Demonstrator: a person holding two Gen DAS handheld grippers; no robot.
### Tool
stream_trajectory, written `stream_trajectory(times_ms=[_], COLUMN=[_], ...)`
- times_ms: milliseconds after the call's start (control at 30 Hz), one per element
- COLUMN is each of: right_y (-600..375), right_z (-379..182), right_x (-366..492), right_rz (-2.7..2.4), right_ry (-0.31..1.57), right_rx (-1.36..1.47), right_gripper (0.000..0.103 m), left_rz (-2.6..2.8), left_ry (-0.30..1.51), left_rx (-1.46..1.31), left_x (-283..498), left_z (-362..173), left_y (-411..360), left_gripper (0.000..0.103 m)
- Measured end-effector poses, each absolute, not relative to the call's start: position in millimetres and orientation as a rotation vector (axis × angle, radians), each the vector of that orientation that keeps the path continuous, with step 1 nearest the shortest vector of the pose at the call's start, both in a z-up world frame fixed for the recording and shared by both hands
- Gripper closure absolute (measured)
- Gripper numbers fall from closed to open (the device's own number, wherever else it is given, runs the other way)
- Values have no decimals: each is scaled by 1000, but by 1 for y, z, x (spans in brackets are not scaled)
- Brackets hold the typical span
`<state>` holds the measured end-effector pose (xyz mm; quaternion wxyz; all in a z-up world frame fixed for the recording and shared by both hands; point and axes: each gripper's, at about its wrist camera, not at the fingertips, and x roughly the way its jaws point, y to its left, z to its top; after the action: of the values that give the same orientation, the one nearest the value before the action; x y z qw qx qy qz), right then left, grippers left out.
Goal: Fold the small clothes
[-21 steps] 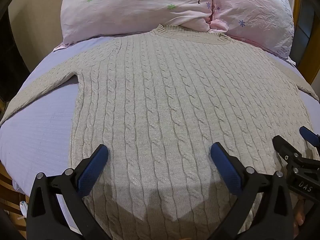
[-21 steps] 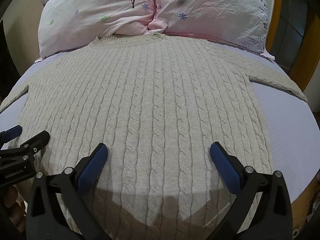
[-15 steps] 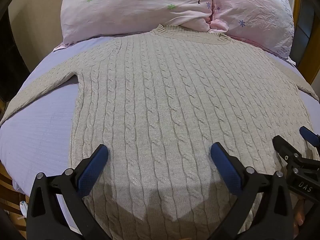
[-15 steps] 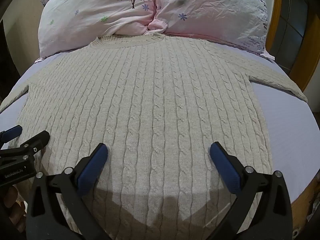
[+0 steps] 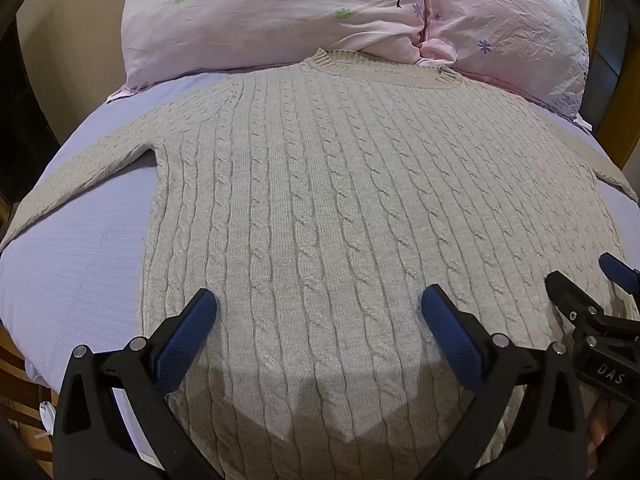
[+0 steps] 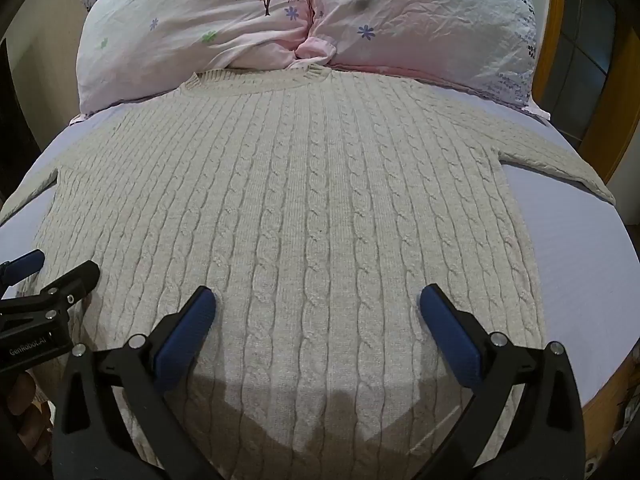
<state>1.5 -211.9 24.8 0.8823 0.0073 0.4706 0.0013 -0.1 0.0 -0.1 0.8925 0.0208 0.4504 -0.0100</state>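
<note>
A beige cable-knit sweater lies flat and face up on the bed, collar toward the pillows, both sleeves spread sideways. It also fills the right wrist view. My left gripper is open and empty, hovering over the lower left part of the sweater near its hem. My right gripper is open and empty over the lower right part. The right gripper also shows at the right edge of the left wrist view, and the left gripper at the left edge of the right wrist view.
Two pink flowered pillows lie against the head of the bed behind the collar. The lilac sheet shows on both sides. A wooden bed frame stands at the right.
</note>
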Motion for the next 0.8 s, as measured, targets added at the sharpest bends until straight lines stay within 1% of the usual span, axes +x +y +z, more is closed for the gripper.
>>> stream_trajectory(times_ms=[467,567,633,733,800], right_y=[-208,-221,-257,-355,-444], right_z=[23,25,33,59,69], right_x=[5,6,12,27,32], right_rz=[34,102,80,-111,-309], right_ry=[974,960,928,842,789], right_rx=[-1,32,147,363,544], right_gripper=[2,4,9,18,41], left_rz=[-21,-30,-49,-109,-149], left_ry=[946,947,954,941,896], left_rx=[42,42,36,-18,-75], left_x=[2,3,6,7,8], left_z=[0,1,3,8,16], left_y=[-1,0,1,11,23], left_gripper=[1,1,1,1,1])
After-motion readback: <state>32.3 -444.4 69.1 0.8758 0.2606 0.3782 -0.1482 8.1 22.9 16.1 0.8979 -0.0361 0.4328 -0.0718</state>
